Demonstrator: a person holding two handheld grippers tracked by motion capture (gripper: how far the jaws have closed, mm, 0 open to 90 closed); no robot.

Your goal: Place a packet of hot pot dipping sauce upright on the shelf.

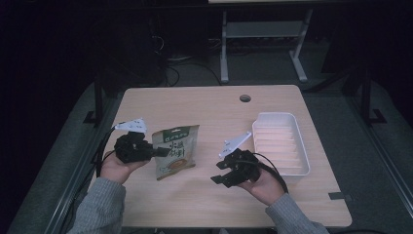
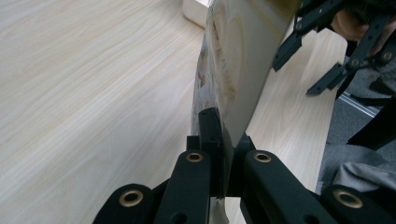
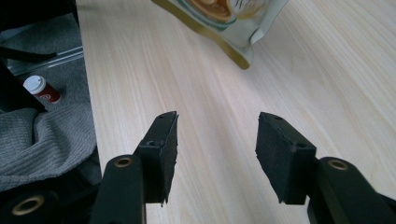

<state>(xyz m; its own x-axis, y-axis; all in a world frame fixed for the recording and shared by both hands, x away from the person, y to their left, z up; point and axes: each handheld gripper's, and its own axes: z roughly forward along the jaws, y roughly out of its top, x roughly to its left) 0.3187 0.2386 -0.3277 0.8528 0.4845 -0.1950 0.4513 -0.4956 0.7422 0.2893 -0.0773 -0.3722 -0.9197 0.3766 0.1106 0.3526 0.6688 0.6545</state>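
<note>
A green and cream snack packet hangs just above the wooden table, left of centre. My left gripper is shut on the packet's left edge. In the left gripper view the two black jaws pinch the packet edge-on. My right gripper hovers over the table to the right of the packet, open, with nothing between its pads. The packet's lower corner shows beyond them. The right gripper also appears far off in the left gripper view.
A white ribbed tray lies at the table's right side, behind the right hand. A cable hole sits near the far edge. A red-capped container stands on the floor beside the table. A desk frame stands behind.
</note>
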